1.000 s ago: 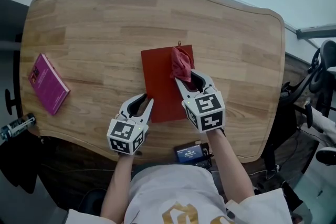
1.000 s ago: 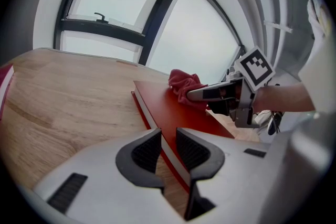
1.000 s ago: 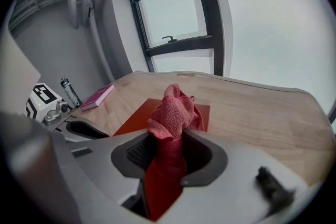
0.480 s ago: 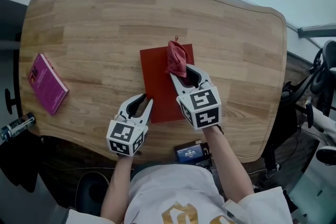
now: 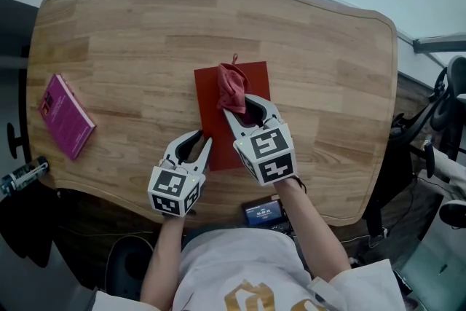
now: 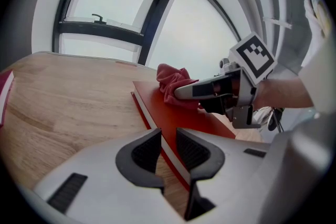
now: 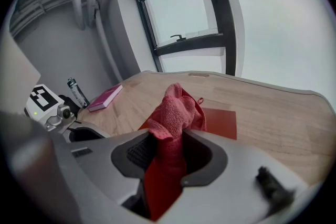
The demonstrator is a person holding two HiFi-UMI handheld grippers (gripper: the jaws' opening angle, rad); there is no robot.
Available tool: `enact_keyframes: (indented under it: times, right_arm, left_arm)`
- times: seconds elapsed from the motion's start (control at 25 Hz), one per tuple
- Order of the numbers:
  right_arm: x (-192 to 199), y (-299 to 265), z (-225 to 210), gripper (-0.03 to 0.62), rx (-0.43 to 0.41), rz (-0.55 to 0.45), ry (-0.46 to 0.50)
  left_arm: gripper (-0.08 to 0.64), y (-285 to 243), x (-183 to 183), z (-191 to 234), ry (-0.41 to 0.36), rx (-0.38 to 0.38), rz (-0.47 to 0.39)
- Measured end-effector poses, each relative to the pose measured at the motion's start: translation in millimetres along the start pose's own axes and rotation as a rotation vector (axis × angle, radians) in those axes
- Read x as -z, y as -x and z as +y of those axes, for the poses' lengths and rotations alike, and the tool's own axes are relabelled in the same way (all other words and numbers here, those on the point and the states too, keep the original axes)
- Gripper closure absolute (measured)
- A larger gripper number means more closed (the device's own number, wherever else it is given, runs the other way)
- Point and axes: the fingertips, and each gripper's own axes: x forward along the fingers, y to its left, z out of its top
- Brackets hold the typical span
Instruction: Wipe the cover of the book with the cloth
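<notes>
Head view: right gripper (image 5: 247, 111) clamped the red cloth (image 5: 231, 85) on the book (image 5: 210, 107); left gripper (image 5: 197, 141) straddled its edge, jaws slightly apart, gripping nothing

Right gripper (image 5: 245, 111) holds red cloth (image 5: 231, 86) on red book (image 5: 210, 102); left gripper (image 5: 197, 144) at book's near-left corner.

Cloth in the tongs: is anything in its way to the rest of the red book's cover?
No, nothing visible. The cloth, pinched in the right tongs, lies on the far end of the red book; the rest of its cover is bare. The left tongs sit only at its near left edge.
</notes>
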Motion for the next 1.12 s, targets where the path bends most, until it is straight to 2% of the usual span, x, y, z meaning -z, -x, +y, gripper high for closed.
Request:
enact_keyframes:
  times: [0.6, 1.12]
  right_arm:
    - [20, 8, 37, 0.449, -0.080, 0.043, 0.041]
    - [40, 21, 52, 0.449, -0.085, 0.056, 0.072]
  left_arm:
    - [0.465, -1, 1, 1, 0.003, 0.000, -0.006]
    - [0.465, -1, 1, 1, 0.021, 0.006, -0.018]
